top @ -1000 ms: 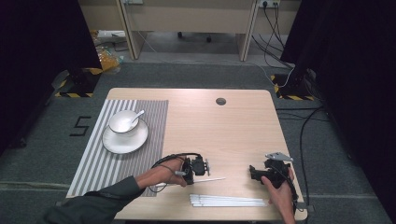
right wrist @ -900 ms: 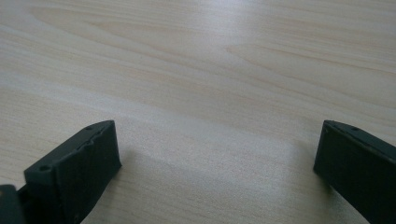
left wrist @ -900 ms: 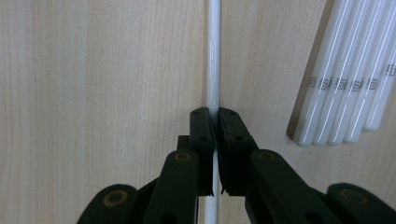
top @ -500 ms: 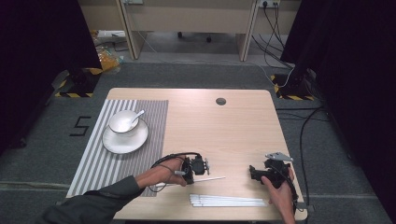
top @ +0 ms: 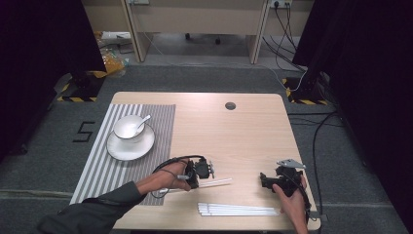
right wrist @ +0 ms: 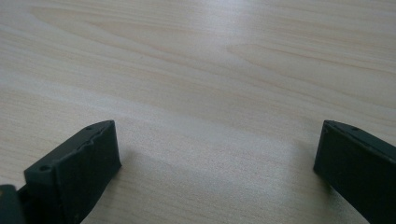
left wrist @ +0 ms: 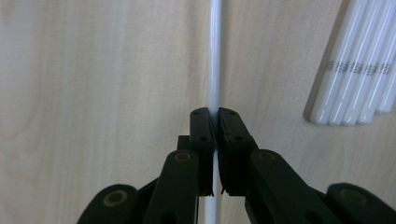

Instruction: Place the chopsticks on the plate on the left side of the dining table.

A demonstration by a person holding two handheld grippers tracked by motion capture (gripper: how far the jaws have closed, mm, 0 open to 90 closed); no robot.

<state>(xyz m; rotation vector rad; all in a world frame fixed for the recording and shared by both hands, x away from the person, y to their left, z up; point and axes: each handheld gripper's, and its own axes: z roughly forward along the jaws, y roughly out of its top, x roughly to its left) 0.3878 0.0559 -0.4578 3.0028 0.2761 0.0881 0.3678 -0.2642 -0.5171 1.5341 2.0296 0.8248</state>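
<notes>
Between the closed jaws of the left gripper (left wrist: 215, 122): one white straw (left wrist: 214, 56), picked out; remaining straws (left wrist: 355, 70) lie just beside it. Right gripper (right wrist: 217, 154) wide, empty; placement pending.

Light wooden table (top: 253, 136) with a round grey cable port (top: 230, 106) near its far edge. Striped grey placemat (top: 104, 165) along the table's left side, bearing a white saucer (top: 127, 148); on the saucer, a white cup (top: 125, 128) holding a spoon (top: 144, 120). Grey carpeted floor (top: 204, 78) around the table, cables (top: 319, 131) trailing at right.
</notes>
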